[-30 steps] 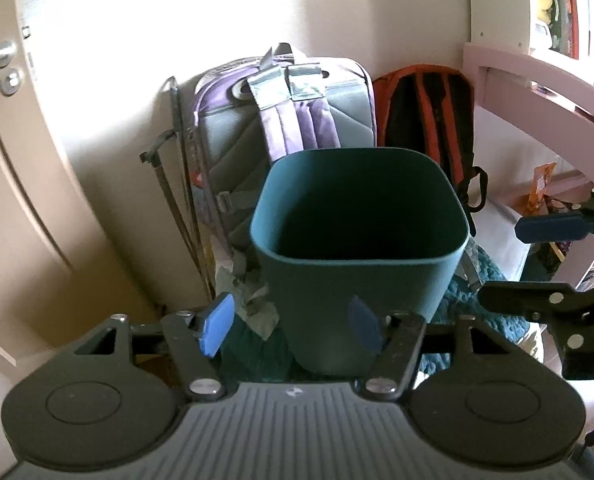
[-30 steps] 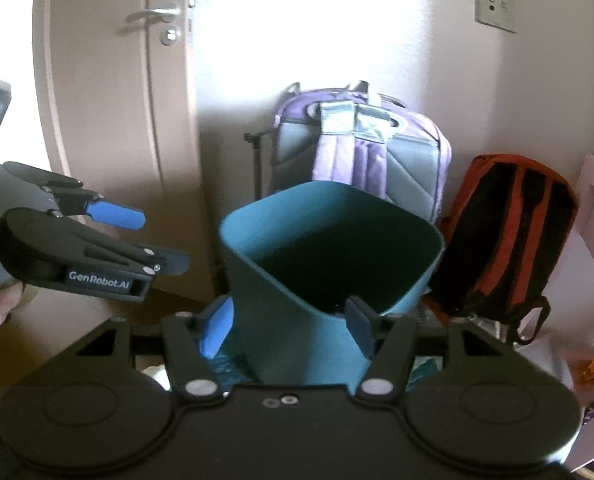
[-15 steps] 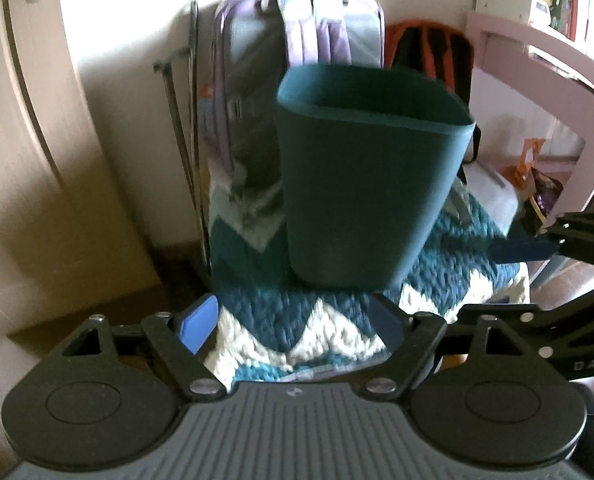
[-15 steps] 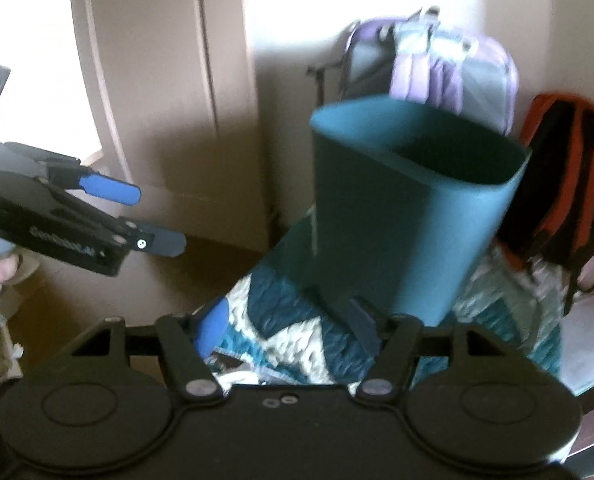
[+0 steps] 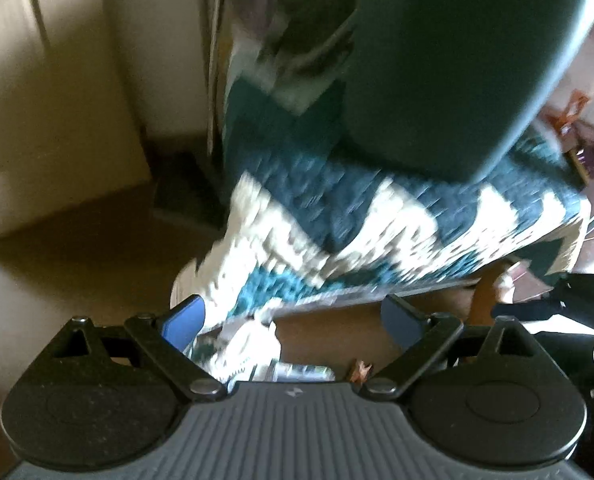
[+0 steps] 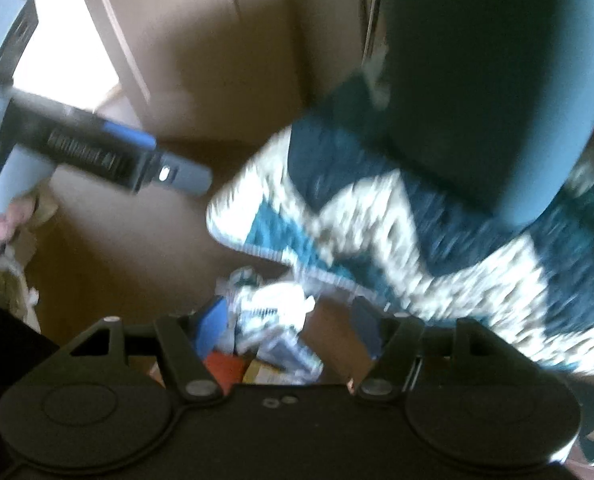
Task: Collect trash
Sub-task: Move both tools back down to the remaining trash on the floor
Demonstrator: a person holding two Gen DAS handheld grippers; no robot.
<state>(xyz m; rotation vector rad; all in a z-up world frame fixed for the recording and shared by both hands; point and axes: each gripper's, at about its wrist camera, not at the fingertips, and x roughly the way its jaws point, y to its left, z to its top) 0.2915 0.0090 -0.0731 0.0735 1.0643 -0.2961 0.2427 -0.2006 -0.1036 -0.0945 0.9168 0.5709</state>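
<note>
**A:** Now that both cameras have dropped from looking into the bin to looking at the floor, where is the trash?

**B:** It lies as a heap of crumpled white and blue-printed wrappers [image 6: 273, 320] on the brown floor [image 5: 77, 248], just at the fringe of the teal and white zigzag-patterned rug [image 5: 377, 232]. A second ago neither view showed it at all, only the open mouth of the bin.

**A:** And the bin?

**B:** The tall dark teal plastic waste bin [image 5: 457, 72] stands on the rug, beyond the litter. Its rim has gone out of the top of both pictures, so only its wall shows.

**A:** Are the grippers holding anything?

**B:** No. The left gripper [image 5: 293, 320] is spreading its jaws wider; the wrappers lie low between its blue pads [image 5: 185, 316], but the pads do not press on them. The right gripper [image 6: 293, 328] stands apart too, widened a little, with the same heap between its fingers and nothing clamped.

**A:** What does that mean for the task?

**B:** I'd judge that the pick-up is about to begin and that nothing has been collected in this reach. Both pictures are smeared with motion, so I cannot tell how many separate pieces are in the heap.

**A:** Any risk?

**B:** Both grippers seem to be aimed at the same small pile and could crowd each other.
</note>
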